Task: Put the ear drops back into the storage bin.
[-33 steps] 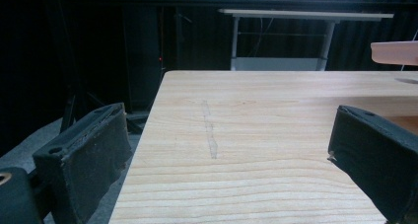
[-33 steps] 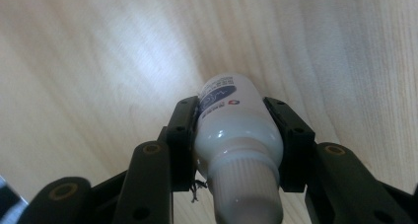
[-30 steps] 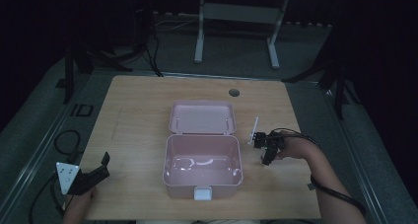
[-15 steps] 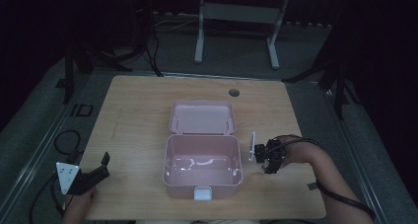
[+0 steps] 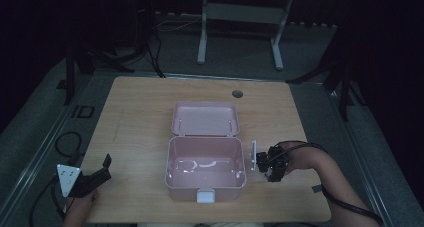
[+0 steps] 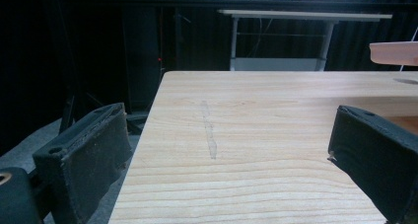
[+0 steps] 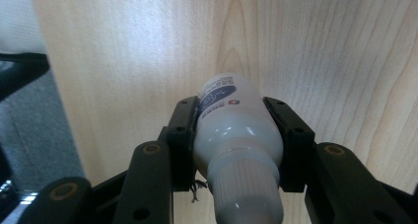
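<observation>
A white plastic bottle (image 7: 231, 135) with a blue label is clamped between the jaws of my right gripper (image 7: 230, 106), its ribbed cap end toward the camera. It hangs above bare wood. In the high view my right gripper (image 5: 273, 171) is just off the right wall of an open pink box (image 5: 169, 163). The box's lid (image 5: 205, 119) lies folded back behind it. My left gripper (image 5: 104, 168) rests at the table's front left corner. Its jaws stand wide apart over the wood with nothing between them, as the left gripper (image 6: 229, 120) view shows.
The box has a white latch (image 5: 205, 195) on its front wall. A round cable hole (image 5: 237, 93) sits in the table's far side. Cables (image 5: 65, 142) lie on the floor at the left. A metal stand (image 5: 240, 17) is beyond the table.
My right gripper has carried the bottle toward the table's front edge, along the box's right side. The left gripper has stayed where it was.
</observation>
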Motion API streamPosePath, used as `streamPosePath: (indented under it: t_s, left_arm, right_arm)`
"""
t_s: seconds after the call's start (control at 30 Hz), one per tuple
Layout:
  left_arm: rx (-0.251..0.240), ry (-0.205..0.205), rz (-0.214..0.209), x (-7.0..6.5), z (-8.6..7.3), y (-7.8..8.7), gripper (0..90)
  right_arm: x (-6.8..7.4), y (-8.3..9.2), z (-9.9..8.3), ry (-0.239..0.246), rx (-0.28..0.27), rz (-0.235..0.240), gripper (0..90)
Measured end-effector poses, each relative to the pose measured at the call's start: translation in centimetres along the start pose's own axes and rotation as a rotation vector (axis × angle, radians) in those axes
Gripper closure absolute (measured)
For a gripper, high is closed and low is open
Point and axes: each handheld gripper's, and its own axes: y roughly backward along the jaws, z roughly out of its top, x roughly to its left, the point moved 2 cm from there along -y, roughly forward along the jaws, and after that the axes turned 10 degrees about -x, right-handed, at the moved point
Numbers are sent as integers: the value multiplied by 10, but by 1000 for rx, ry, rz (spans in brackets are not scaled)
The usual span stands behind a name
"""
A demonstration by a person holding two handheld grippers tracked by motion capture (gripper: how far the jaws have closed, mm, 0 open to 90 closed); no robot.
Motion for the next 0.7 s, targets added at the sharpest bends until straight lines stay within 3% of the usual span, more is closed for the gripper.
streamPosePath:
  t_s: [0.57,0.7]
  left_arm:
    - [0,2,-1,0,0,0,24]
    - [-2,3,0,0,0,0,24]
  right_arm:
    - [5,40,14,2,-2,-7,593]
    - [2,52,19,-27,8,-24,593]
